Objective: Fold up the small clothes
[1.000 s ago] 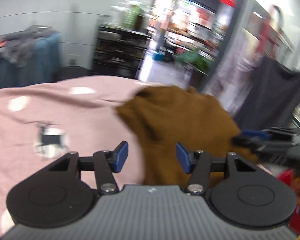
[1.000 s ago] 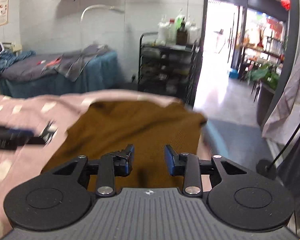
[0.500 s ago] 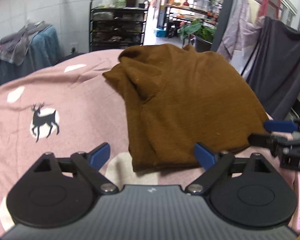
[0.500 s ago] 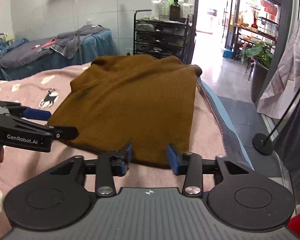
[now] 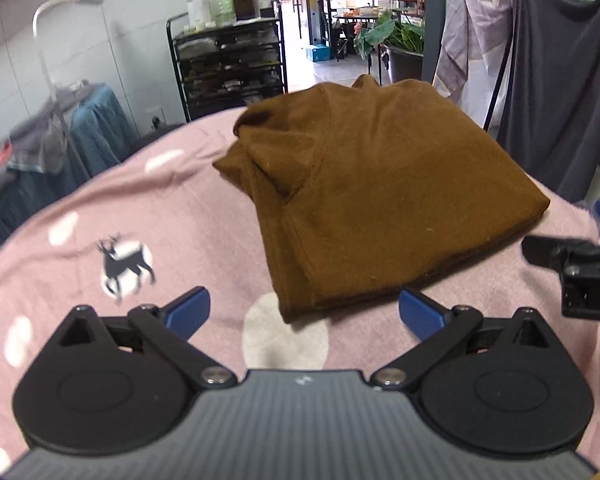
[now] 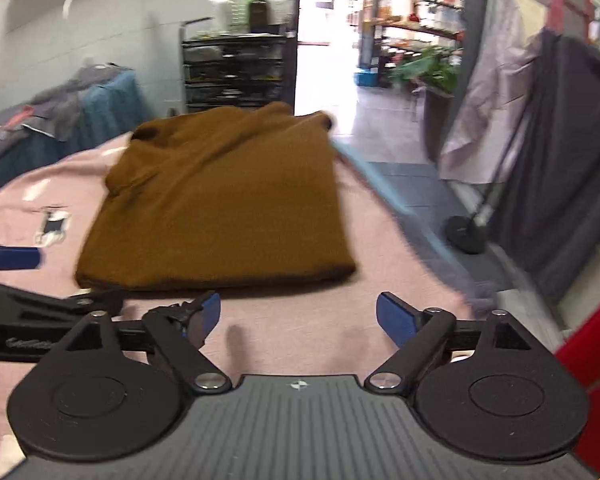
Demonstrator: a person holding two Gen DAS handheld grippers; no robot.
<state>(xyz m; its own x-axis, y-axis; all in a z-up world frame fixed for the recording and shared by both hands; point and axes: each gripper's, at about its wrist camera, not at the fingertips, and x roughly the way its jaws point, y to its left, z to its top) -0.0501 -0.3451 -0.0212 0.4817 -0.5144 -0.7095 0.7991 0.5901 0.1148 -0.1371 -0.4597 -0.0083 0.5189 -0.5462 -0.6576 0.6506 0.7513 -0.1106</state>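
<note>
Step in hand: release after a fold. Left gripper point(image 5: 304, 314) and right gripper point(image 6: 298, 316): fingers have just opened fully, nothing between them. Next move, likely: regrasp one edge for another fold. The brown garment point(image 5: 384, 204) lies folded on the pink bedspread point(image 5: 172, 216), near corners slightly uneven.

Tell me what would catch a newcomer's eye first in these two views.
The folded brown knit garment dominates, lying flat on the pink bedsheet printed with white dots and a black deer to its left. Just before its near edge, the left gripper and right gripper have just been opening, with nothing between their blue pads.
</note>
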